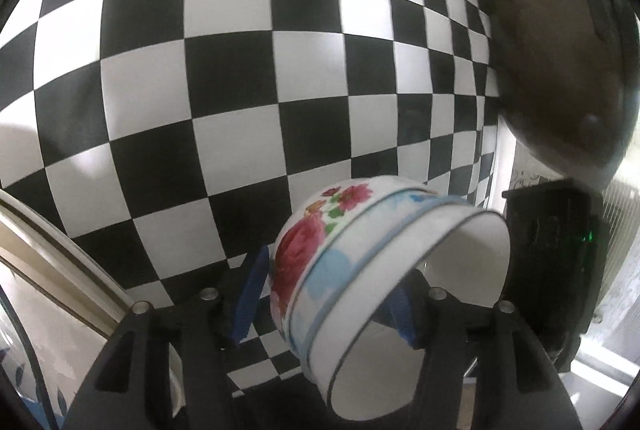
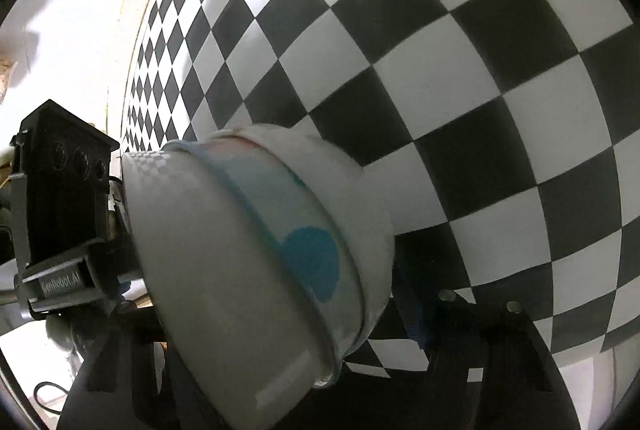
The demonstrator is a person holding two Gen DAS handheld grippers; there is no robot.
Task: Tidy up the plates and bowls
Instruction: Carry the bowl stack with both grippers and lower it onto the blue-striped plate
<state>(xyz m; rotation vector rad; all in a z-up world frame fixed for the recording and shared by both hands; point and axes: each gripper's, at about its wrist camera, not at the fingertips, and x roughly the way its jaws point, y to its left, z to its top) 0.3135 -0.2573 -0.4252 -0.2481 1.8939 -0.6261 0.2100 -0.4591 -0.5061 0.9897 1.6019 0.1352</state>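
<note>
Two nested bowls (image 1: 360,270), the outer with red flowers and the inner with blue bands, hang tilted on their side over the checkered tablecloth (image 1: 240,69). My left gripper (image 1: 326,306) straddles their wall. One blue pad (image 1: 250,294) stands just off the outer bowl's outside and the other pad (image 1: 400,310) is inside the opening, so the jaws are open. In the right wrist view the same bowls (image 2: 280,230) fill the space over my right gripper (image 2: 320,322). Its right pad (image 2: 420,326) sits close beside the outer rim, and I cannot see whether it touches. The other finger is hidden behind the bowls.
A cream-rimmed dish (image 1: 60,250) and a blue-leaf patterned piece (image 1: 24,370) lie at the lower left. A brown rounded object (image 1: 560,69) looms at the upper right. The other gripper's black body (image 2: 60,189) is close on the left. The table edge (image 2: 132,29) runs along the far left.
</note>
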